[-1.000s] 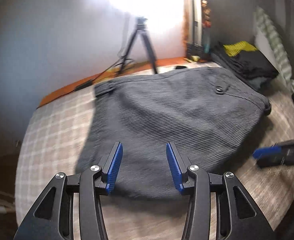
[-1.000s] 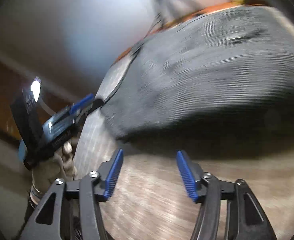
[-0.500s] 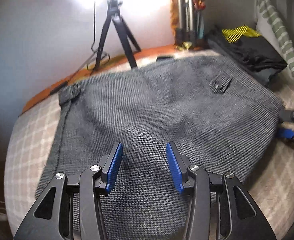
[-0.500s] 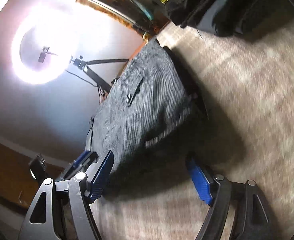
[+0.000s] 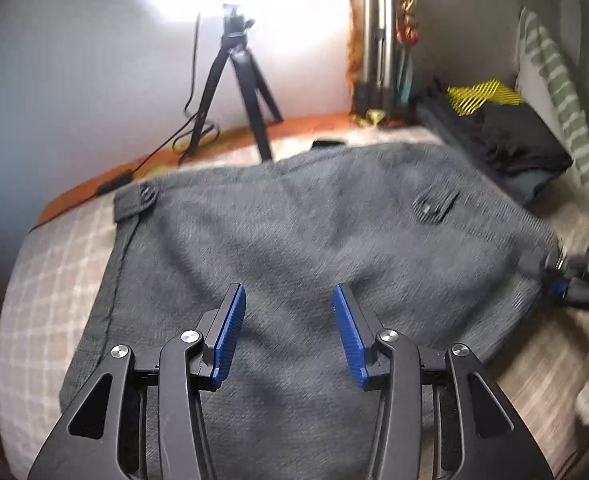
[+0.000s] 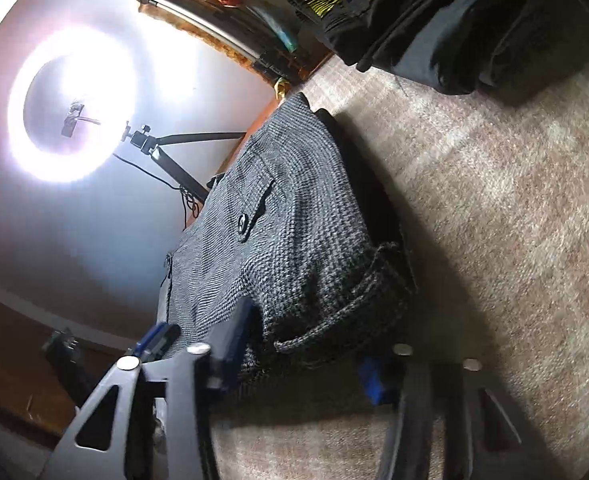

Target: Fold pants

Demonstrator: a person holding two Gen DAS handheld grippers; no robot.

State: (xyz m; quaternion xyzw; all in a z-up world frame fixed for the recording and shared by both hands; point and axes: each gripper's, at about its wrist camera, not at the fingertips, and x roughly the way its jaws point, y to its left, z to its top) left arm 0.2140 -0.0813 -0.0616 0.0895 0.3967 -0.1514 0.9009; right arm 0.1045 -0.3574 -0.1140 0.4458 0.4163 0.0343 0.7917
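Observation:
Grey woven pants (image 5: 294,232) lie folded on the checked bed cover, with a buttoned back pocket (image 5: 434,204) facing up. My left gripper (image 5: 289,330) is open, hovering just above the near part of the pants. My right gripper (image 6: 302,348) is open, turned on its side, with its jaws around the pants' thick folded edge (image 6: 334,304); one finger lies on top, the other below against the bed. The right gripper also shows in the left wrist view (image 5: 574,284) at the pants' right edge.
A pile of dark folded clothes with a yellow patterned piece (image 5: 506,136) sits at the bed's far right corner. A tripod (image 5: 242,92) with a ring light (image 6: 70,104) stands beyond the bed. A striped pillow (image 5: 558,96) leans on the right wall.
My right gripper has swung round and moved in onto the pants' right folded edge. My left gripper has moved forward from the bed's near side to over the pants.

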